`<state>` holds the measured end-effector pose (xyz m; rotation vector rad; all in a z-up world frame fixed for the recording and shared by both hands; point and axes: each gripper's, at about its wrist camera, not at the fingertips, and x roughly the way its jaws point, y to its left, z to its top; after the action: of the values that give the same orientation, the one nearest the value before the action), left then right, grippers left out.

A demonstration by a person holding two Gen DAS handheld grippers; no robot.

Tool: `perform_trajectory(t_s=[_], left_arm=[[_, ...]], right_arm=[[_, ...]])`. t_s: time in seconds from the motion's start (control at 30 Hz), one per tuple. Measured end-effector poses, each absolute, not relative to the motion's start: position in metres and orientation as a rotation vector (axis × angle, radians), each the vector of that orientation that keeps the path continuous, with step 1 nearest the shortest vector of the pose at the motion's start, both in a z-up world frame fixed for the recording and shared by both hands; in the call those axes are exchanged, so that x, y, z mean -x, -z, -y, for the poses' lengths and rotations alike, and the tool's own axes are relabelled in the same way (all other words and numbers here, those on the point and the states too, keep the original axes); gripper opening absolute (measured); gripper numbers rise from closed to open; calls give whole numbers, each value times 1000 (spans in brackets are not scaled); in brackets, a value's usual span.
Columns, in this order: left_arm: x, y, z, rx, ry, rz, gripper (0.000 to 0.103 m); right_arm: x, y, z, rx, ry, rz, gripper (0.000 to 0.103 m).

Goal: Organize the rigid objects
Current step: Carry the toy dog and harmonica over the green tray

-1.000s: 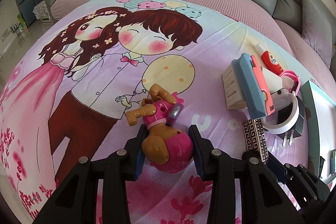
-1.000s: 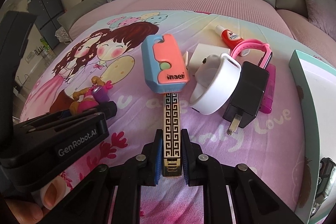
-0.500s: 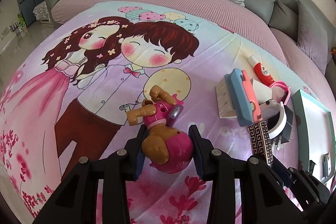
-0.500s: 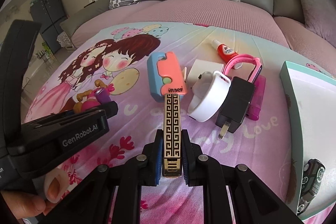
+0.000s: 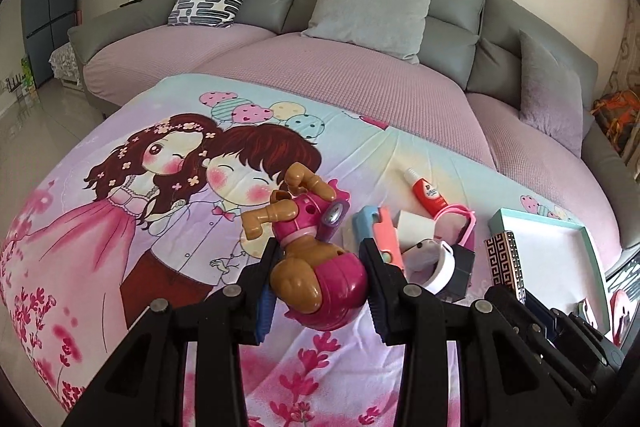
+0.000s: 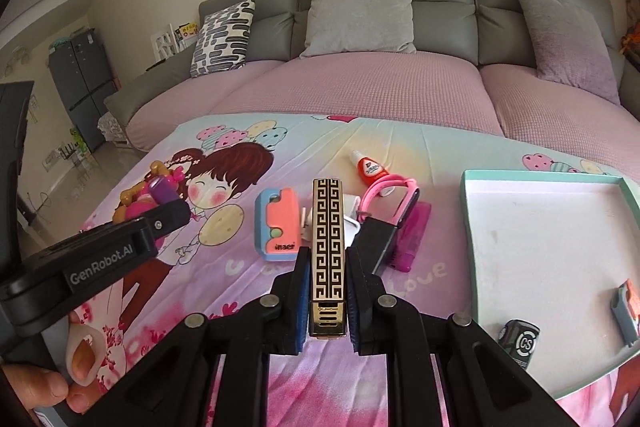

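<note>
Your left gripper clamps the pink-and-brown toy dog by its head, held clear above the cartoon bedsheet. Your right gripper is closed on the black-and-gold patterned bar, lifted over the object pile. The teal tray sits right, holding small items.

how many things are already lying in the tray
2 that show: a small black item near the tray's front edge, and a grey and orange piece at its right side. The frame edge may hide more.
</note>
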<state>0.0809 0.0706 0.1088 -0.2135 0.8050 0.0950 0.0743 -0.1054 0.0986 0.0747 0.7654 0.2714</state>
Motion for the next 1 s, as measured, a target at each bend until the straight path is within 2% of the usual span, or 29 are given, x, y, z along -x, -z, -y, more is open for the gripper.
perform_trajectory(t_s=[0.7,1.0], left_arm=[[-121,-130,86,34,213,-815,41],[-142,-106,146,-2,318,-857,41]], right_arm=[[-69,-97,267,-222,191,-756,17],[-68,-82,302,-292,288,-795,17]])
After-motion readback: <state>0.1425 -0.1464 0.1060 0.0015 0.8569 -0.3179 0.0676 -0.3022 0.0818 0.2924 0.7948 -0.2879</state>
